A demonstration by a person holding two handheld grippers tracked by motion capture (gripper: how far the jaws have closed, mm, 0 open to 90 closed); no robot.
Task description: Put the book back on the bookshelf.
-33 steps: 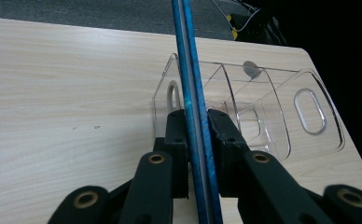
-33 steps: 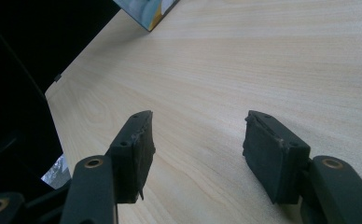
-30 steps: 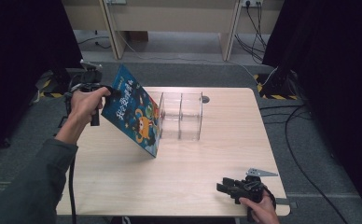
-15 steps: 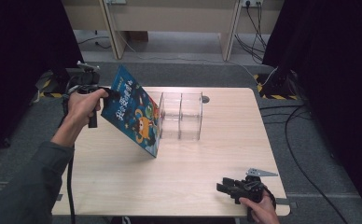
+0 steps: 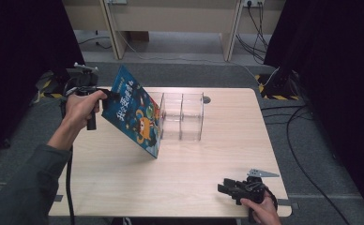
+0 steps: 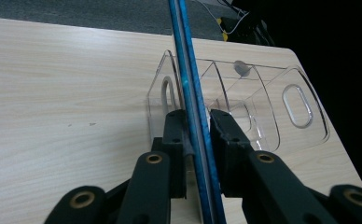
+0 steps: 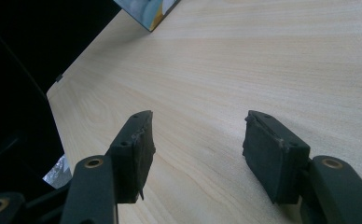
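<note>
In the high view, the left tongs (image 5: 106,96) sit in the upper left of the frame, gripped by the person's left hand (image 5: 80,108), and they pinch the upper corner of a thin blue picture book with a cartoon cover (image 5: 135,112). The book stands tilted, its top corner up by the tongs and its lowest corner resting on the pale wooden desk (image 5: 180,173) near the frame's middle. In the left gripper view the book (image 6: 194,121) runs edge-on up the centre of the frame, and the two black jaws press against it from either side.

Just behind the book, toward the upper middle of the high view, stands a clear plastic organiser box with dividers (image 5: 184,116); whether book and box touch cannot be told from there. In the left gripper view the box (image 6: 268,102) lies right of centre, its oval handle cut-outs visible in the end walls.

The right tongs (image 5: 223,187) lie low at the bottom right of the high view, held by the right hand (image 5: 260,211) at the desk's near edge, well apart from the book. In the right gripper view its jaws stand spread with bare desk (image 7: 263,56) between them, nothing held, and a corner of the book (image 7: 149,11) peeks in at the top of the frame.
</note>
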